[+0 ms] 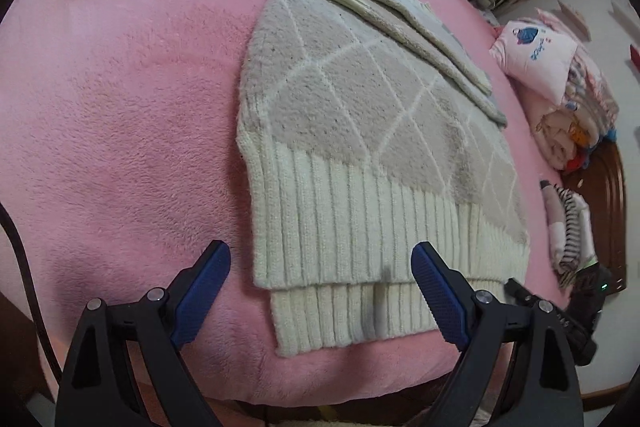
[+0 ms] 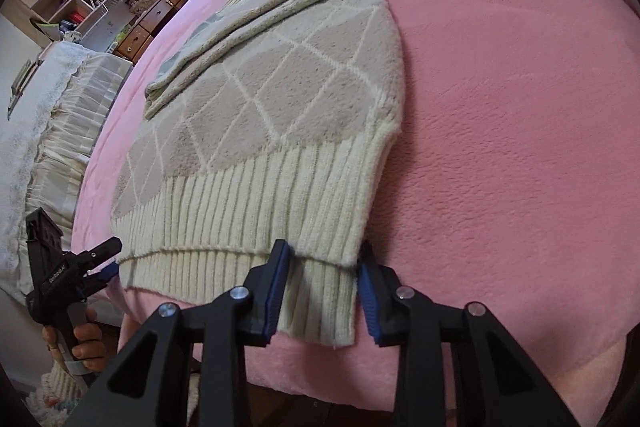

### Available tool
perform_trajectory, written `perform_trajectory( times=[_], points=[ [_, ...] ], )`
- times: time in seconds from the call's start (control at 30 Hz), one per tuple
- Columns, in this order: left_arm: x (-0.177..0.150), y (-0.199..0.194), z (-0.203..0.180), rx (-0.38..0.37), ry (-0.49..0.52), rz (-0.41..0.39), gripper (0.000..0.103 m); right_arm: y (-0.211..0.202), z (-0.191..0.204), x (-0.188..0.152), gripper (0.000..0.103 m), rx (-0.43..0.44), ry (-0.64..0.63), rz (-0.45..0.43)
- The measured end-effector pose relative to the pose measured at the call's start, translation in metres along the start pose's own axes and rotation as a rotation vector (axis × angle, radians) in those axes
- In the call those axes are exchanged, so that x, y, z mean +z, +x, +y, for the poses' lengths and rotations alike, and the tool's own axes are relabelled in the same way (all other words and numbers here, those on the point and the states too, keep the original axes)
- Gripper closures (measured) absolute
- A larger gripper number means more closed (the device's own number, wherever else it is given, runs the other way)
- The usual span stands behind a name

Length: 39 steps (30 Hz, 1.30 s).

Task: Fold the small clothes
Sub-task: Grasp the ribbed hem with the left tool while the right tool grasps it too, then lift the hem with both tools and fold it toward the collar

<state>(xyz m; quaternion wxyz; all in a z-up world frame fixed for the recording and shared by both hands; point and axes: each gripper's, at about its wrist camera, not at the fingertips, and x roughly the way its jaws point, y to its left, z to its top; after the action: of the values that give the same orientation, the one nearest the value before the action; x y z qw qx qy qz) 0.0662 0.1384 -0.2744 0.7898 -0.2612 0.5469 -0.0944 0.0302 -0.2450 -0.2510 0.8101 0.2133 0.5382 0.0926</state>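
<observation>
Pink fleece blanket [image 1: 120,107] covers the bed, and the knit sweater [image 1: 360,131] lies flat on it, ribbed cream hem toward me, close to the near edge. The body carries a beige diamond pattern with white lines; both sleeves are folded across its upper part, and the hem shows two layers, the lower one protruding past the upper.

My left gripper [image 1: 320,291] is spread wide — its blue pads stand apart over the hem's left portion, and neither pad is pressed into the knit. My right gripper [image 2: 324,291] is at the hem's right corner: the fingers straddle the two ribbed layers with the pads close to the fabric on either side, not clamped, jaws at a medium gap.

A stack of folded clothes [image 1: 560,99] sits at the bed's far right — well apart from the sweater.
</observation>
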Motion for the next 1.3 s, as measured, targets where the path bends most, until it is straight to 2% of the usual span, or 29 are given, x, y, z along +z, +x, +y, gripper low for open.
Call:
perform_trajectory(
  times=[0.13,0.3,0.33,0.37,0.4,0.43,0.47,0.5,0.53,0.67,0.83,1.1,1.17,1.3],
  points=[
    [0.005,0.003,0.009,-0.077,-0.049,0.012,0.012,0.005,-0.006,0.002,0.077,0.033,0.03,0.011],
    [0.008,0.011,0.002,-0.059,-0.049,0.027,0.012,0.006,-0.012,0.003,0.077,0.057,0.058,0.017],
    [0.009,0.012,-0.001,-0.062,-0.046,0.03,0.015,0.007,-0.012,0.003,0.077,0.06,0.063,0.018],
    [0.009,0.012,-0.004,-0.069,-0.04,0.031,0.023,0.007,-0.013,0.003,0.077,0.063,0.068,0.019],
    [0.01,0.015,-0.009,-0.077,-0.032,0.041,0.062,0.007,-0.012,0.004,0.077,0.064,0.07,0.018],
    [0.011,0.022,-0.012,-0.092,-0.032,0.077,0.094,0.007,-0.012,0.005,0.077,0.064,0.072,0.019],
    [0.012,0.029,-0.01,-0.109,-0.052,0.116,0.093,0.007,-0.013,0.006,0.08,0.066,0.072,0.019],
    [0.011,0.032,-0.007,-0.107,-0.092,0.116,0.094,0.007,-0.012,0.007,0.083,0.074,0.072,0.021],
    [0.01,0.034,-0.006,-0.108,-0.104,0.11,0.094,0.007,-0.012,0.007,0.089,0.082,0.07,0.023],
    [0.008,0.026,-0.015,-0.059,-0.055,0.079,0.095,0.001,-0.002,0.007,0.093,0.06,0.018,0.002],
    [0.011,0.006,-0.02,-0.047,-0.014,0.04,0.096,-0.01,0.001,0.01,0.094,0.072,-0.004,-0.026],
    [0.01,0.006,-0.017,-0.024,-0.014,0.056,0.095,-0.004,-0.004,0.01,0.094,0.061,0.021,0.007],
    [0.01,0.007,-0.018,-0.025,-0.016,0.056,0.094,-0.003,-0.004,0.011,0.088,0.056,0.026,0.025],
    [0.009,0.007,-0.018,-0.024,-0.014,0.051,0.094,-0.001,0.0,0.011,0.085,0.024,0.01,0.035]
  ],
)
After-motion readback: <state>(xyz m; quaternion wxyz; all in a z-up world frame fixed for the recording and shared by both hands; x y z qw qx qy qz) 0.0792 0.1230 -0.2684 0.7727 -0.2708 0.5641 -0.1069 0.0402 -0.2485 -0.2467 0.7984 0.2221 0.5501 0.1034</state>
